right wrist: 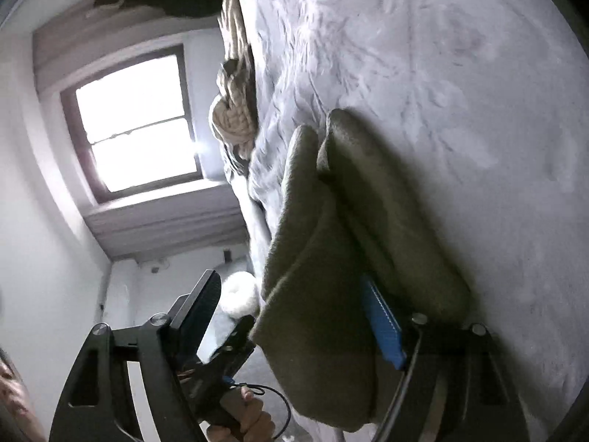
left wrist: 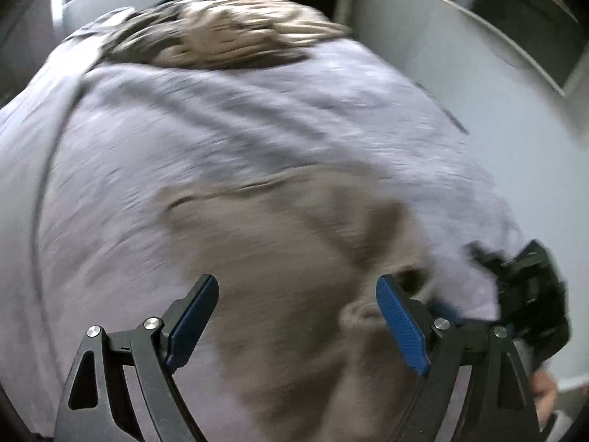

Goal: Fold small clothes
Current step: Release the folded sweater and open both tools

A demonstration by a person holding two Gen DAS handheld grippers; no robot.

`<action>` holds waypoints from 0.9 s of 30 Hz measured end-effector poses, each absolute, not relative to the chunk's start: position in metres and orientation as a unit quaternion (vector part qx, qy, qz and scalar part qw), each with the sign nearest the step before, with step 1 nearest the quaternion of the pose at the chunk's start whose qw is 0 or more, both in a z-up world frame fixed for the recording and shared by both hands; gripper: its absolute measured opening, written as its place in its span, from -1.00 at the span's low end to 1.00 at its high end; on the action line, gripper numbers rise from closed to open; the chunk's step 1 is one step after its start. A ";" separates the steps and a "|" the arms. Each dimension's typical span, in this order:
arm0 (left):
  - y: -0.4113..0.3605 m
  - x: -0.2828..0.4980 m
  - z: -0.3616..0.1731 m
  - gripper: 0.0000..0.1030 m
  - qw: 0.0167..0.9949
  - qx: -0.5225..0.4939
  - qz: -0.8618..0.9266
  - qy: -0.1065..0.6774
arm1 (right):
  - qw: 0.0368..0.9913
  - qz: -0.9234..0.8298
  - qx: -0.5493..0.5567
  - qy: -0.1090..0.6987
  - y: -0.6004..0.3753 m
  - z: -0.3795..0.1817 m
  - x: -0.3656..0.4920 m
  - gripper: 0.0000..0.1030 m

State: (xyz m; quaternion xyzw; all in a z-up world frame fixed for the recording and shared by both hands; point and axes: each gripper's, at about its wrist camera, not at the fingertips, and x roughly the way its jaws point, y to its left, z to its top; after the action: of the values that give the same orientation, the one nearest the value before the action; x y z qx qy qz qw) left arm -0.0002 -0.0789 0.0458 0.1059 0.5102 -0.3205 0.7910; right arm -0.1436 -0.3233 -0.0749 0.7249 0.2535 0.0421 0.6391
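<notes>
The olive garment (left wrist: 294,258) is spread below the wide-open left gripper (left wrist: 297,318) and between the right gripper's (right wrist: 298,316) parted jaws, unpinched.

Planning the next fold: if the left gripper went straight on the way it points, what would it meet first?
Most likely the olive-brown garment lying on the bed cover; the left gripper points down at it, jaws open, though blur hides the depth.

- The left gripper (left wrist: 298,316) is angled steeply downward, its jaws spread wide, nothing pressed between the blue pads (left wrist: 193,322).
- The right gripper (right wrist: 294,316) is held nearly level and rolled sideways, its jaws parted.
- Its far finger (right wrist: 383,326) is perhaps touching cloth; blur prevents certainty.
- A hand (right wrist: 244,418) is seen wrapped around the left gripper's handle.
</notes>
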 end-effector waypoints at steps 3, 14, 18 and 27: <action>-0.052 0.015 0.029 0.71 0.795 0.100 -0.268 0.534 | 0.641 0.057 0.706 0.294 -0.325 -0.071 -0.123 0.56; -0.007 0.029 -0.018 0.72 0.777 0.087 -0.213 0.586 | 0.701 0.005 0.552 0.452 -0.317 -0.043 -0.085 -0.61; -0.010 0.020 -0.016 0.72 0.775 0.089 -0.226 0.584 | 0.743 0.010 0.497 0.448 -0.301 -0.007 -0.090 -0.61; -0.020 -0.002 -0.027 0.79 0.766 0.121 -0.254 0.577 | 0.725 -0.056 0.471 0.500 -0.305 -0.047 -0.115 -0.55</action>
State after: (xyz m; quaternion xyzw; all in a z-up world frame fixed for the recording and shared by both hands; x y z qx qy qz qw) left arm -0.0020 -0.0196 -0.0269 0.1213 0.5775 -0.2540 0.7663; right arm -0.1155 -0.3050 -0.0472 0.4708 0.4997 -0.0556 0.7250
